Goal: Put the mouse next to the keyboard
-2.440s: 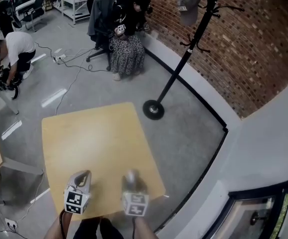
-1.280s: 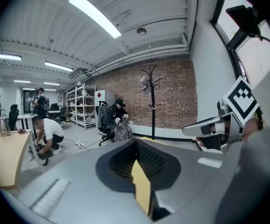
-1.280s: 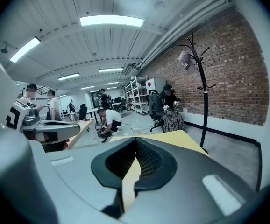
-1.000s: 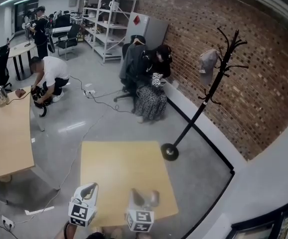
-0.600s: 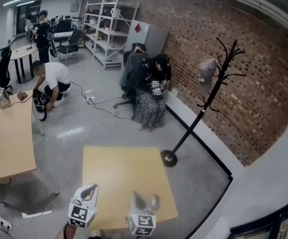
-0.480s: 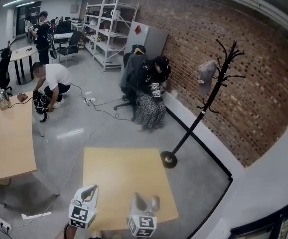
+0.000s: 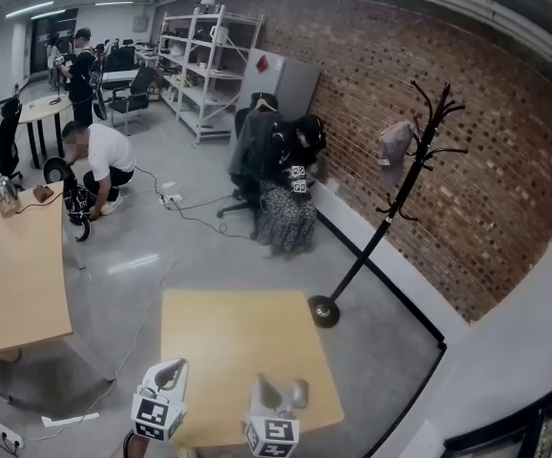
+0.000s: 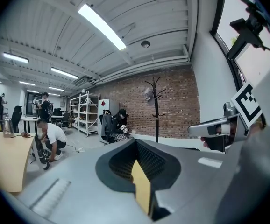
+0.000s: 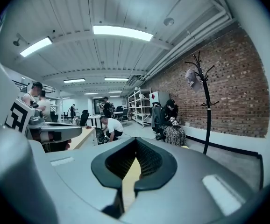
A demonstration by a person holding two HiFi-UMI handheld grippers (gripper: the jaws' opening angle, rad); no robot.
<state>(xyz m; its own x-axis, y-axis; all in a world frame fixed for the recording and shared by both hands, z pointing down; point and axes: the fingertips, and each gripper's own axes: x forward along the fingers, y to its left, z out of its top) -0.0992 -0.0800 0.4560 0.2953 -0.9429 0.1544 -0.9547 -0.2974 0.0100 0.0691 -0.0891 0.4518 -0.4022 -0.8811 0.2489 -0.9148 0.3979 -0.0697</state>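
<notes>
Table shows no mouse, no keyboard; progress can't be judged. Left gripper and right gripper both closed, holding nothing.

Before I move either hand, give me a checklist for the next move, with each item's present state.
1. Mouse located: not ok; none shows on the small table or elsewhere in any view.
2. Keyboard located: not ok; none shows either.
3. Left tongs empty: ok; jaws together, nothing between them.
4. Right tongs empty: ok; jaws together, nothing between them.
5. Tongs ready to grasp: not ok; both must open first.
6. Coat stand apart from the table: ok; its base stands on the floor just past the far right corner.
</notes>
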